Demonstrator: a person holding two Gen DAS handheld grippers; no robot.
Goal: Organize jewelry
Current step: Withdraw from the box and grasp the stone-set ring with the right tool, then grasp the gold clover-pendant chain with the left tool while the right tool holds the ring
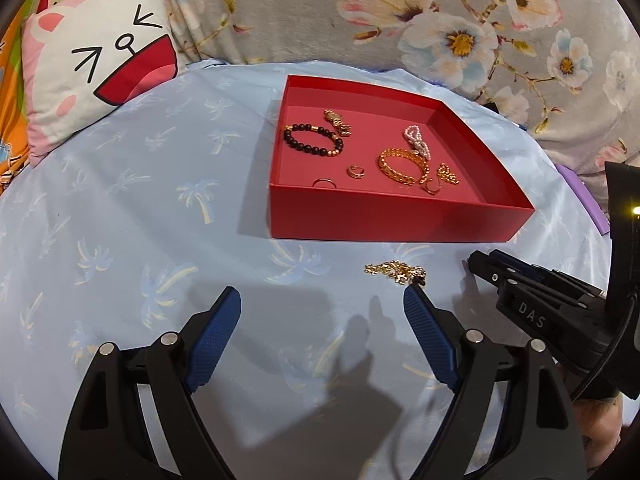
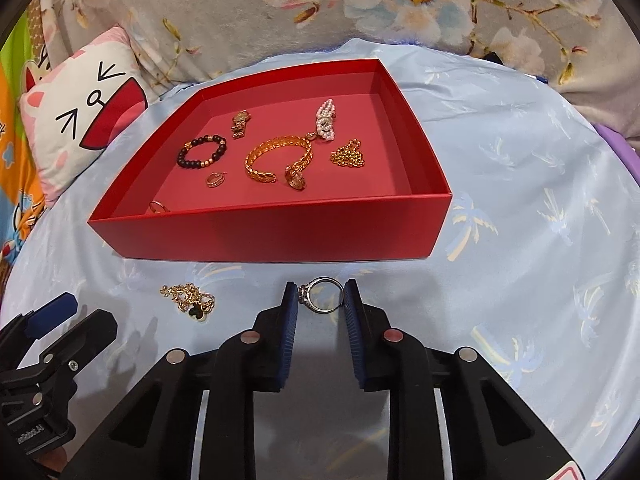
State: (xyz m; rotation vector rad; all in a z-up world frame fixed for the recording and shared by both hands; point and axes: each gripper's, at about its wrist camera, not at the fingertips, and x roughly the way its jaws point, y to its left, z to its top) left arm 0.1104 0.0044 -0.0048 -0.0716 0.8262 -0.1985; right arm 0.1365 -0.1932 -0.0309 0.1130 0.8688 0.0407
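A red open box [image 1: 392, 216] [image 2: 280, 232] sits on the blue palm-print cloth. It holds a black bead bracelet [image 2: 202, 153], a gold cuff bracelet [image 2: 278, 160], a pearl piece [image 2: 326, 120], a gold chain [image 2: 348, 155], a small gold watch [image 2: 239, 122] and rings. A gold necklace with a black clover charm [image 1: 394, 270] [image 2: 188, 298] lies on the cloth in front of the box. My right gripper [image 2: 320, 294] is shut on a silver ring [image 2: 322, 295], just in front of the box. My left gripper [image 1: 322, 304] is open and empty, its right fingertip beside the necklace.
A cat-face cushion [image 1: 96, 56] [image 2: 76, 112] lies at the back left. A grey floral blanket [image 1: 440, 20] runs along the back. A purple object [image 1: 584, 196] lies at the right edge. The right gripper's body [image 1: 560, 300] shows in the left wrist view.
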